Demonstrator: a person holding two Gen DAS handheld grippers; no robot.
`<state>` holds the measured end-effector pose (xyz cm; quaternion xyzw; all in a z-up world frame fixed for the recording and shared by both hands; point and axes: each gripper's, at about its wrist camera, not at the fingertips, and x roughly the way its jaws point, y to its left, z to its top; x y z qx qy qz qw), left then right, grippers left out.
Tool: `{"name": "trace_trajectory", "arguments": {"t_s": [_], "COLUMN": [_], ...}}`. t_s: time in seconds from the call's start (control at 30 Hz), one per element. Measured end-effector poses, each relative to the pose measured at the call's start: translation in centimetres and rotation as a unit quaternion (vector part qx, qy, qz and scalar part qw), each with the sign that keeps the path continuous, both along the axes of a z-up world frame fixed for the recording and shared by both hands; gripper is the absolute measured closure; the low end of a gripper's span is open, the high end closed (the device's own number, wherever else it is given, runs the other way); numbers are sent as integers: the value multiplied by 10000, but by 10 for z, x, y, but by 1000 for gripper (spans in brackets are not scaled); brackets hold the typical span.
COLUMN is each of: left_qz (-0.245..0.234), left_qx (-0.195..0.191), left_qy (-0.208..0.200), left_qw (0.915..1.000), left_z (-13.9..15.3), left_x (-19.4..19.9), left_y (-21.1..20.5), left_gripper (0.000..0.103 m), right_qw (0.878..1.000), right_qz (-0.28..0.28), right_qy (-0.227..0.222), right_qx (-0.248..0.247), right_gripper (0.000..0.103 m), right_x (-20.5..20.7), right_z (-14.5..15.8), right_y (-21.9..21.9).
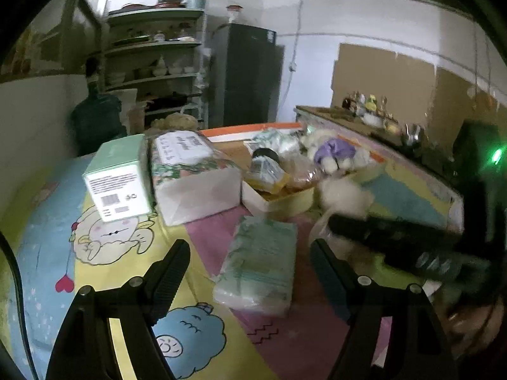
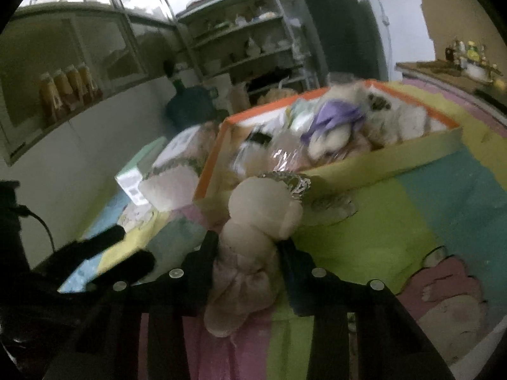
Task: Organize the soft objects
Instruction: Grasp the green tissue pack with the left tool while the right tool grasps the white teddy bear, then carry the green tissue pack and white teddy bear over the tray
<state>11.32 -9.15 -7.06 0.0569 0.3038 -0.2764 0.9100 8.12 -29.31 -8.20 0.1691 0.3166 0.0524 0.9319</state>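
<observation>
A: Right gripper (image 2: 247,250) – what's it doing?

B: Clamping a cream plush toy (image 2: 253,240) btwn both fingers, toy's head sticking up fwd, body hanging down past the fingers. Toy is sitting just in front of the orange-rimmed box (image 2: 348,171), near its front corner, above the colourful play mat (image 2: 364,240).

A: And the box?

B: Holding a 2nd plush w/ purple cloth (image 2: 332,117) plus wrapped stuff; too blurry to say more.

A: Left gripper (image 1: 250,253)?

B: Fingers spread wide, gripping nothing. It's hovering over a soft green-white packet (image 1: 259,269) lying flat on the mat (image 1: 47,221), not touching it afaict.

A: Anything else nearby?

B: 2 cartons beyond the packet: a mint-green one (image 1: 117,183) and a floral one (image 1: 193,174), standing side by side, touching. Right of them, the box (image 1: 279,202) w/ a dark-capped bottle (image 1: 266,164) in it.
</observation>
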Motion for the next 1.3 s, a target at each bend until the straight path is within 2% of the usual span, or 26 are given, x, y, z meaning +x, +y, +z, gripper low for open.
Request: {"name": "trace_trajectory", "arguments": {"t_s": [0.2, 0.4, 0.47, 0.53, 0.73, 1.03, 1.3], "left_qz": [27, 0, -7, 11, 38, 291, 376], "left_qx": [415, 471, 495, 521, 313, -18, -98], "left_qy": [156, 286, 315, 353, 307, 275, 155], "left_qw": [9990, 9985, 9983, 9980, 9990, 9992, 9991], "left_z": [-12, -17, -19, -21, -20, -3, 13], "left_x": [9, 13, 13, 13, 11, 10, 8], "left_y": [-15, -16, -17, -18, -15, -8, -11], "left_gripper": [25, 25, 31, 46, 50, 51, 51], "right_qw": [9997, 9994, 9995, 9995, 9995, 9991, 9987], "right_qz": [-193, -264, -263, -248, -251, -270, -275], "right_qy": [-162, -196, -180, -166, -185, -307, -414], "right_qx": [-64, -70, -47, -34, -27, -77, -123], "right_gripper": [64, 64, 64, 64, 64, 64, 64], "right_x": [-9, -11, -10, -10, -10, -13, -15], "right_z": [11, 12, 11, 10, 10, 15, 21], "right_y": [-14, -20, -21, -21, -21, -24, -27]}}
